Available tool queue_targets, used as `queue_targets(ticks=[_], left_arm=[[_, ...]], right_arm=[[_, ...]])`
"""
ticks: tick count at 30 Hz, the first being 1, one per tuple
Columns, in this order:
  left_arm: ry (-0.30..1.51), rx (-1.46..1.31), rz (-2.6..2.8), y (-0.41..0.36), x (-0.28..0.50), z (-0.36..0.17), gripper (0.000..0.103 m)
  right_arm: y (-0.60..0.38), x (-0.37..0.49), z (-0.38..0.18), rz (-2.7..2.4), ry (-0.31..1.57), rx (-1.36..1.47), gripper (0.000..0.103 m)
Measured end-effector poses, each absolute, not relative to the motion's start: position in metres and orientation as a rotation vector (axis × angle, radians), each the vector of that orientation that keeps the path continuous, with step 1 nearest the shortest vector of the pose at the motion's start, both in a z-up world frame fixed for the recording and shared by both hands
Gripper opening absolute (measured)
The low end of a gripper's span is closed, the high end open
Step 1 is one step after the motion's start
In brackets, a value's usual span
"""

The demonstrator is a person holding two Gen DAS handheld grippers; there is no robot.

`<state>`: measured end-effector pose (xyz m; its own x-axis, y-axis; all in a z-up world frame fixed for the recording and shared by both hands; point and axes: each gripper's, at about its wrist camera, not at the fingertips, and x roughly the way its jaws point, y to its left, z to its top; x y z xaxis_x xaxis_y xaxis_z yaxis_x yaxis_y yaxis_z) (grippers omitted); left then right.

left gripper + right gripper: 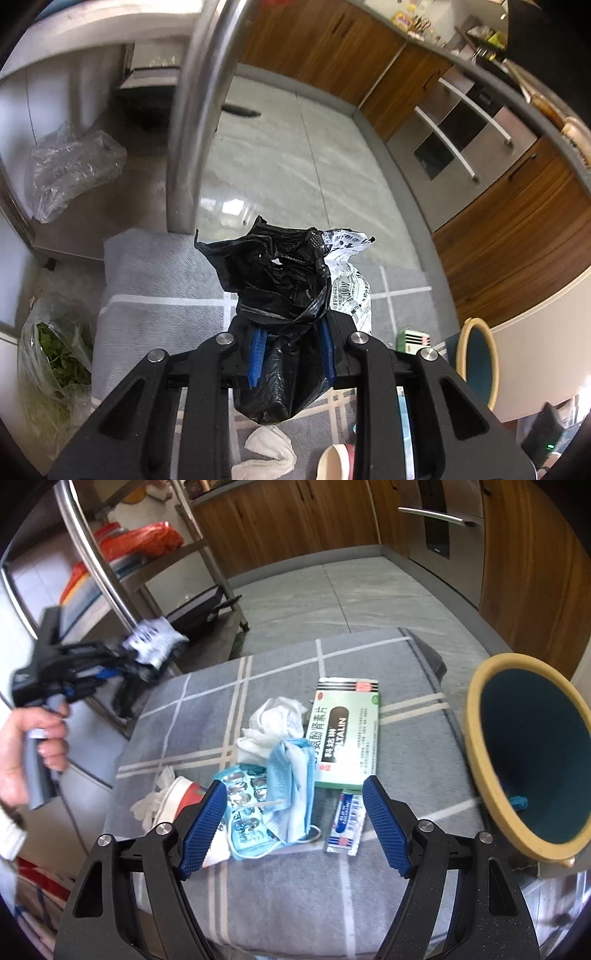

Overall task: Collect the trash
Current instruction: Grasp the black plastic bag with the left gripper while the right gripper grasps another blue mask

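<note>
A grey checked cloth (388, 878) covers the near surface. On the far left a steel rack (110, 587) holds an orange-red bag (144, 539). Wooden cabinets (288, 520) line the far wall, with a steel oven (461, 147) set among them. A clear plastic bag (70, 166) lies on the left, and a bag of greens (55, 365) sits nearer.

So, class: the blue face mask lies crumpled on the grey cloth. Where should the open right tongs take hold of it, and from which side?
Grip the raised, bunched fold of the blue face mask, coming from above. It stands higher than the blister pack it lies partly over, so the right tongs, already open and nearly over it, could probably pinch the fold alone. The thin ear loop looks harder to catch.
</note>
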<state>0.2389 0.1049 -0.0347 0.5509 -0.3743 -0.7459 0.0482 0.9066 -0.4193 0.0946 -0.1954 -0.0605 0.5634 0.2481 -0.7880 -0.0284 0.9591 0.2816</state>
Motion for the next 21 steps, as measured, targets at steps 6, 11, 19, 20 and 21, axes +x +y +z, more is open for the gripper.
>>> queue_targets(ticks=[6,11,19,20,21], left_arm=[[0.897,-0.38,-0.311,0.105,0.219,-0.007,0.024],[0.868,-0.359,-0.357,0.095,0.213,0.007,0.024],[0.836,-0.334,-0.395,0.075,0.211,0.021,0.024],[0.83,-0.33,-0.395,0.074,0.21,0.023,0.024],[0.825,-0.327,-0.397,0.073,0.209,0.024,0.024]], right_arm=[[-0.189,0.107,-0.082,0.137,1.005,0.234,0.068],[-0.189,0.111,-0.1,0.129,1.045,0.249,0.055],[-0.189,0.103,-0.105,0.201,1.065,0.286,0.011],[-0.189,0.102,-0.102,0.21,1.055,0.286,0.01],[-0.189,0.099,-0.097,0.218,1.042,0.283,0.009]])
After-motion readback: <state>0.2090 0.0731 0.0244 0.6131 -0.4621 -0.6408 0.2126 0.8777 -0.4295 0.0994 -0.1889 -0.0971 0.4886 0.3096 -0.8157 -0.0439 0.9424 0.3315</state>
